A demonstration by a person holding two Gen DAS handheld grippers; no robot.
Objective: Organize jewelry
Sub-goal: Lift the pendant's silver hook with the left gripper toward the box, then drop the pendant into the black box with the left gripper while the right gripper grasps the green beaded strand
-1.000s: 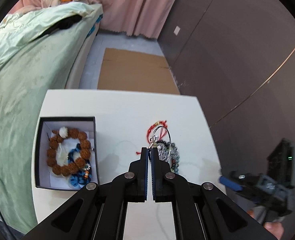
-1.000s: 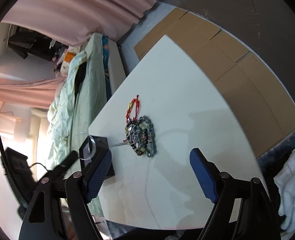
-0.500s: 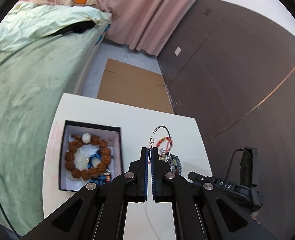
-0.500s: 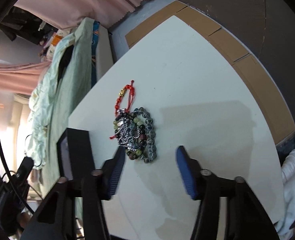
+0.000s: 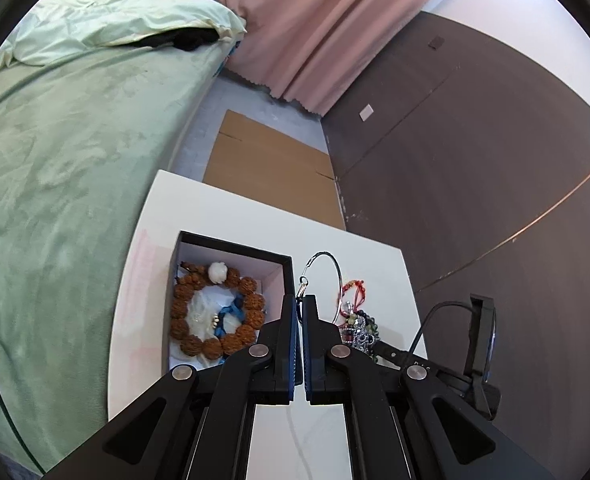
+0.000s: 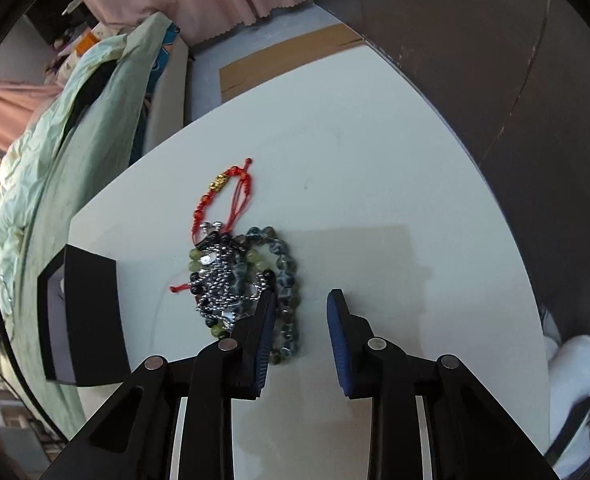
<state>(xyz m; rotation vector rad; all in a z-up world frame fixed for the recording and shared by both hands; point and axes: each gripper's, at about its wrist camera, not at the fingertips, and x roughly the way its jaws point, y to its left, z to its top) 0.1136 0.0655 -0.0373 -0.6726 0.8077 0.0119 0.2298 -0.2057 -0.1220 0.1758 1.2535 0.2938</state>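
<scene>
White table (image 6: 375, 184) carries the bracelet pile (image 6: 239, 276); right gripper (image 6: 299, 320) hangs over its edge, jaws closing, nothing pinched. Left gripper (image 5: 298, 304) clamps a thin hoop bracelet (image 5: 322, 272) beside the black box (image 5: 231, 246) of brown beads (image 5: 215, 312)

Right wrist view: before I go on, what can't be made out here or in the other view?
- Right wrist view: black box interior, seen side-on behind its wall.
- Right wrist view: pile of beaded bracelets, near end behind right gripper fingers.
- Left wrist view: silver hoop clasp contact, too small; left gripper hides the box's near corner.
</scene>
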